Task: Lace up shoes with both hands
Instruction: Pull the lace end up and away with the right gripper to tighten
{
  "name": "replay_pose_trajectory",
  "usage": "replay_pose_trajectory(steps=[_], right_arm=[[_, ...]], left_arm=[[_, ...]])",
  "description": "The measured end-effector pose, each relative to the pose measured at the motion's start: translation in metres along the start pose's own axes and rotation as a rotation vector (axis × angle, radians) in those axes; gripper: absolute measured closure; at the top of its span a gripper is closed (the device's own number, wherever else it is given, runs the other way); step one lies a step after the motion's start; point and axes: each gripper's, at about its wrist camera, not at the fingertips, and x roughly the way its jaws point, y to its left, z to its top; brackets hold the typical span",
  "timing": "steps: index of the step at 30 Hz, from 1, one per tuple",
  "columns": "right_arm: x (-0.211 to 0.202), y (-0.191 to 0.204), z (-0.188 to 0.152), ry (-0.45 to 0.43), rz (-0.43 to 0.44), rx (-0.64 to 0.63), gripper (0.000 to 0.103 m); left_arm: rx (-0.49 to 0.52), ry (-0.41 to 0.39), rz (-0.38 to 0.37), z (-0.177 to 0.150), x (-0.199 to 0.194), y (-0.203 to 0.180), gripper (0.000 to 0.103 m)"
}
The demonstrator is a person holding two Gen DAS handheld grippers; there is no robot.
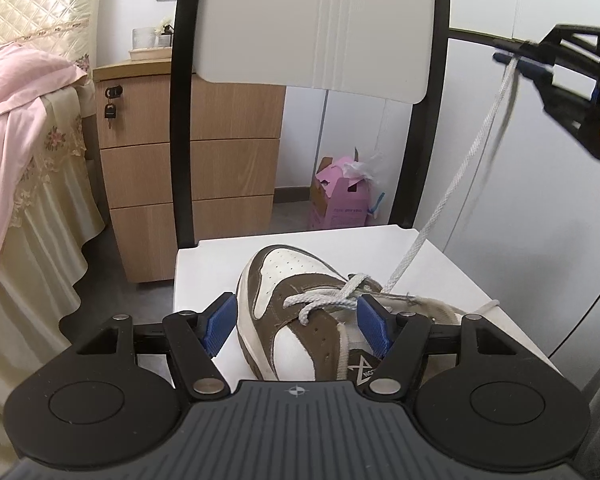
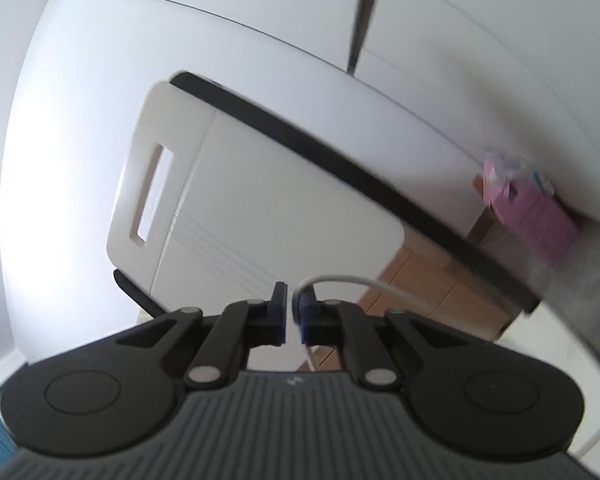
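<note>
Your right gripper [image 1: 512,60], raised high above and to the right of the shoe [image 1: 300,312], has its jaws pinched nearly shut on the white lace [image 1: 456,184], which runs taut in a long diagonal down to the eyelets; your left gripper [image 1: 296,326] sits low with its jaws wide apart on either side of the shoe's laced middle, the blue pads [image 1: 220,326] close beside the upper, whether pressing it cannot be told

The shoe, a brown-and-white sneaker, lies on the white seat of a chair [image 1: 204,264], toe pointing away from the left gripper toward the chair back, heel end nearest it, its long axis running roughly straight ahead and leaning slightly left at the toe

To finish this pull well, you would likely keep the draw in line with the lace rather than across the shoe, brace the shoe with the left jaws so it does not slide or tip on the seat, and stop once the slack at the crossing [image 1: 352,292] is gone; a nearly closed pinch on thin cord can slip, so steady tension looks safer than a jerk
</note>
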Motion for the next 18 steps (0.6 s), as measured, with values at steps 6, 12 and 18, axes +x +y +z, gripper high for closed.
replay_pose_trajectory(steps=[6, 12, 18], right_arm=[[-0.015, 0.025, 0.033, -0.047, -0.013, -0.067, 0.096], [-0.028, 0.052, 0.063, -0.094, -0.030, -0.137, 0.099], [-0.035, 0.082, 0.082, -0.117, -0.031, -0.208, 0.100]], left_arm=[[-0.011, -0.003, -0.011, 0.000, -0.001, 0.000, 0.033], [-0.009, -0.007, -0.017, 0.001, -0.001, -0.002, 0.033], [-0.003, -0.024, -0.048, 0.004, -0.006, -0.003, 0.033]])
